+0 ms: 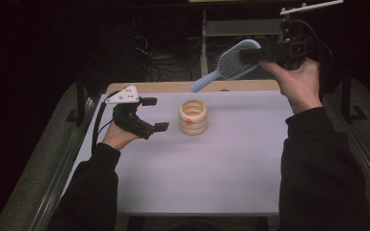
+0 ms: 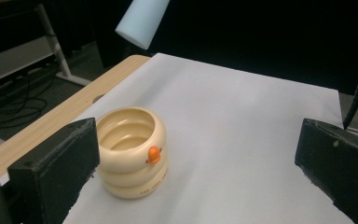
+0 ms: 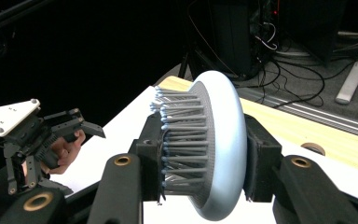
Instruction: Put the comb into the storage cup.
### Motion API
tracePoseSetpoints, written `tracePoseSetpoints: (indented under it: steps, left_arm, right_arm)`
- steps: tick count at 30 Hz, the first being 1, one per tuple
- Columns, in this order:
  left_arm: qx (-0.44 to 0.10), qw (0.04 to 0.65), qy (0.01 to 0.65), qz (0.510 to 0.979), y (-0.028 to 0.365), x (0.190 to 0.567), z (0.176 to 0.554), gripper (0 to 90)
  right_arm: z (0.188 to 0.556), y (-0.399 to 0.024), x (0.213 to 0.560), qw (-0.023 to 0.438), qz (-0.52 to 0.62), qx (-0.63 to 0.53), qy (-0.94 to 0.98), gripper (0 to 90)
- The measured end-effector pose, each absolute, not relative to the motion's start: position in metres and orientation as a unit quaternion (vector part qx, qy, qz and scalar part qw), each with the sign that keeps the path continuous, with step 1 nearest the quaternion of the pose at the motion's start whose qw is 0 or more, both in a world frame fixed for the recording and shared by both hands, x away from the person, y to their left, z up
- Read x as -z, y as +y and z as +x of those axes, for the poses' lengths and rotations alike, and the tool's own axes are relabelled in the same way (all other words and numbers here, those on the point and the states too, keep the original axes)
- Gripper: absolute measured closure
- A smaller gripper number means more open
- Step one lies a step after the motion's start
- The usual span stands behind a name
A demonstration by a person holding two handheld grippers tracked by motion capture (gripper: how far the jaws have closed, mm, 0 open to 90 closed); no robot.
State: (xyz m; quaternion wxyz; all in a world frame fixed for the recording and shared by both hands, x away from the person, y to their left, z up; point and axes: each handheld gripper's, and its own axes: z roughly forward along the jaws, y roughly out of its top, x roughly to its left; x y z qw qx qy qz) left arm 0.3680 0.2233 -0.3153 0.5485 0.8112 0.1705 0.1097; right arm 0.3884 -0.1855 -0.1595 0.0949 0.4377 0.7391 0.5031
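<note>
My right gripper is raised above the table's far right and is shut on the head of a pale blue hairbrush. The handle slopes down to the left. In the right gripper view the jaws clamp the hairbrush across its bristles and back. A cream holder of stacked rings with a small orange knob stands on the white mat. My left gripper hovers just left of it, open, with nothing between its jaws. In the left gripper view the holder sits by the left jaw, and the brush handle tip hangs above.
The white mat covers most of the table; a wooden strip with a small hole runs along the far edge. Cables and a metal frame lie beyond it. The person's dark sleeves come in from the bottom.
</note>
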Motion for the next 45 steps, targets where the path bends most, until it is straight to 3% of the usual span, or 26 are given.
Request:
tracePoseSetpoints:
  steps: [45]
  left_arm:
    - [-0.122,0.578,0.24,0.77,0.304,0.382,0.351,0.0]
  right_arm:
    - [0.444,-0.149,0.224,0.086,0.461,-0.428,0.772,56.7]
